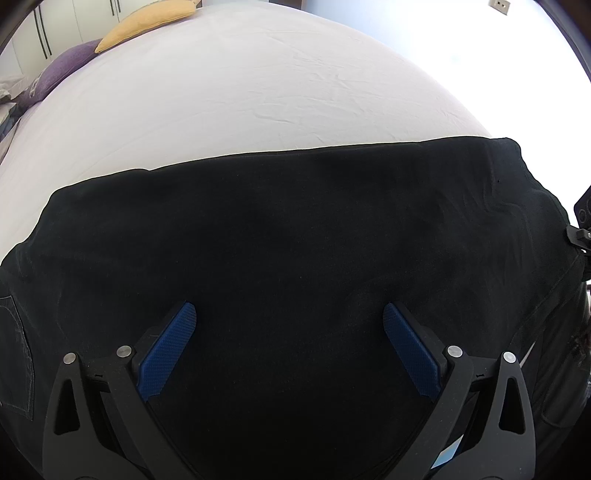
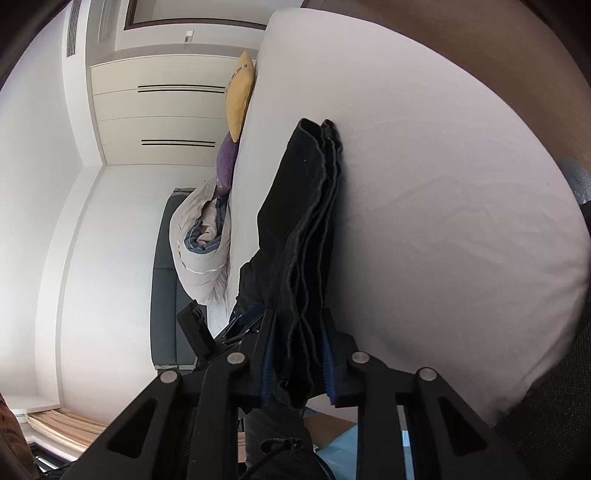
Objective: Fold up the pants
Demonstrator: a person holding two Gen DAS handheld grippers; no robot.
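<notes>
Black pants lie flat in a wide folded band across the near part of the white bed. My left gripper is open just above the fabric, its blue pads spread wide with nothing between them. In the right wrist view, my right gripper is shut on the stacked edges of the pants, with several layers of fabric between its blue pads. The view is rolled sideways, so the bed stands upright on the right. Part of the right gripper shows at the right edge of the left wrist view.
A yellow pillow and a purple pillow lie at the far left of the bed. A bundled grey duvet lies beside the bed, with a white wardrobe behind. The far half of the bed is bare sheet.
</notes>
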